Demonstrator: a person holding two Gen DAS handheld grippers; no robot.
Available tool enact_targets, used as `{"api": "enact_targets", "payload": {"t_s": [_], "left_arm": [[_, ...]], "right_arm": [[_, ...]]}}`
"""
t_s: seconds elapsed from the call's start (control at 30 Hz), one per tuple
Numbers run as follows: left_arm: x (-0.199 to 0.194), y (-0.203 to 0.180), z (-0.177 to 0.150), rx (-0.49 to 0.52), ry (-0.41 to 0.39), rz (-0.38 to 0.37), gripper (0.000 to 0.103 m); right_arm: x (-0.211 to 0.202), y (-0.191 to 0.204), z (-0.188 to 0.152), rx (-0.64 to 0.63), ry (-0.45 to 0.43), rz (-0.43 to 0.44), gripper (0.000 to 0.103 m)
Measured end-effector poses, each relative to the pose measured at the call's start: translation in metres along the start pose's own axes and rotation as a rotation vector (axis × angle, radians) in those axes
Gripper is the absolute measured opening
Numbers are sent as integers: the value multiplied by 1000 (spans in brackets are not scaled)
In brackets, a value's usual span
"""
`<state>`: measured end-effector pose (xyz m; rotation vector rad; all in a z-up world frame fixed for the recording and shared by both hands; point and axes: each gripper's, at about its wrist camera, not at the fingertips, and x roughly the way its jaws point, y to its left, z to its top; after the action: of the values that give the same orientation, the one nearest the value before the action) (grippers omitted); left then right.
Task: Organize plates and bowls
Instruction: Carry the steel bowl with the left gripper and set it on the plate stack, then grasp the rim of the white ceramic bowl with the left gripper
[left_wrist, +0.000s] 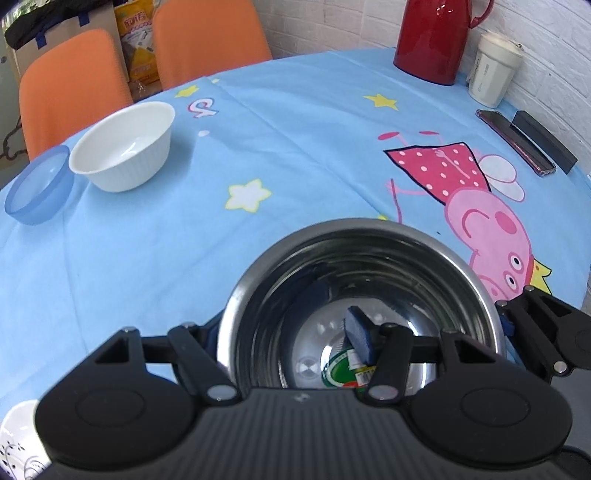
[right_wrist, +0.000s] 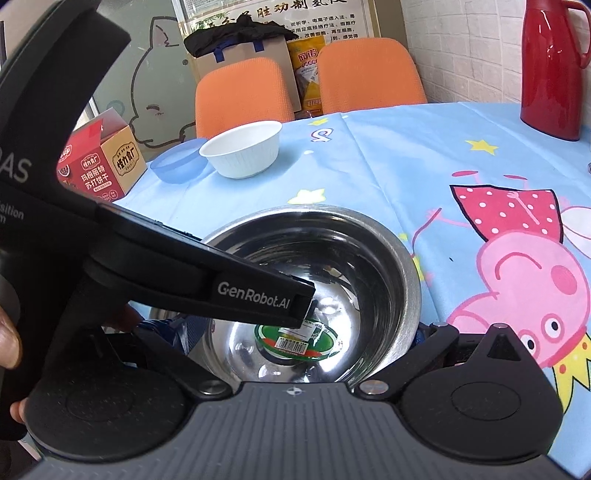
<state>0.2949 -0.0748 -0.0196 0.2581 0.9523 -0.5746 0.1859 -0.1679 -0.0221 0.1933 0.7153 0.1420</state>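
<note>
A round table covered in a blue cartoon-print cloth fills both wrist views. Near its front edge sits a large steel bowl, shiny inside, with a green sticker on its floor.

The left gripper straddles the bowl's near-left wall: one blue-padded finger reaches down inside, and the other sits outside the rim, mostly hidden. The jaws are partly closed around the wall and look to be gripping it, though the outer contact is out of sight.

The right gripper has its jaws spread wide on either side of the steel bowl. Whether its pads press the outer wall cannot be told.

Toward the far left edge stand a white ribbed bowl and, touching it, a blue translucent bowl tilted on its side. A patterned white dish peeks in at the front left edge. A red thermos and a white cup stand at the far right edge, near the wall.

The step in hand appears to be moving the steel bowl to group it with the others. To do it well, keep the rim level, make sure both sides are firmly held before lifting since polished steel can slip, and travel low across the cloth toward the white bowl without knocking the tilted blue one.
</note>
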Motion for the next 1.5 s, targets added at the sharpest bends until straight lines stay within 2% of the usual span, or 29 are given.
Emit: {"api": "enact_targets", "payload": {"t_s": [0.1, 0.23, 0.37, 0.4, 0.6, 0.73, 0.83, 1.07, 1.23, 1.4, 1.5], "left_arm": [[-2, -2, -2, 0, -2, -9, 58], [-4, -3, -3, -11, 1, -30, 70], [-23, 14, 2, -72, -48, -15, 73], [-33, 21, 3, -91, -70, -10, 78], [-73, 52, 2, -138, -164, 90, 78], [-85, 70, -2, -166, -178, 127, 78], [-88, 80, -3, -176, -177, 136, 78], [-77, 101, 5, -167, -162, 153, 78], [-59, 121, 23, -148, -141, 165, 78], [-46, 155, 75, -108, -174, 176, 78], [-29, 175, 115, -59, -187, 111, 78]], "right_arm": [[-2, 0, -2, -6, 4, -3, 90], [-4, -3, -2, 0, 15, -5, 89], [-19, -12, -1, 14, -6, -27, 89], [-25, -16, 0, 15, -18, -33, 89], [-58, -45, 4, 80, -92, -76, 89], [-62, -58, 9, 127, -110, -79, 89], [-57, -62, 19, 108, -99, -80, 89], [-30, -60, 66, -8, -79, -96, 89], [5, -48, 106, -84, -43, -35, 89], [53, -23, 143, -183, 9, 9, 89], [84, -2, 164, -274, 47, 45, 89]]}}
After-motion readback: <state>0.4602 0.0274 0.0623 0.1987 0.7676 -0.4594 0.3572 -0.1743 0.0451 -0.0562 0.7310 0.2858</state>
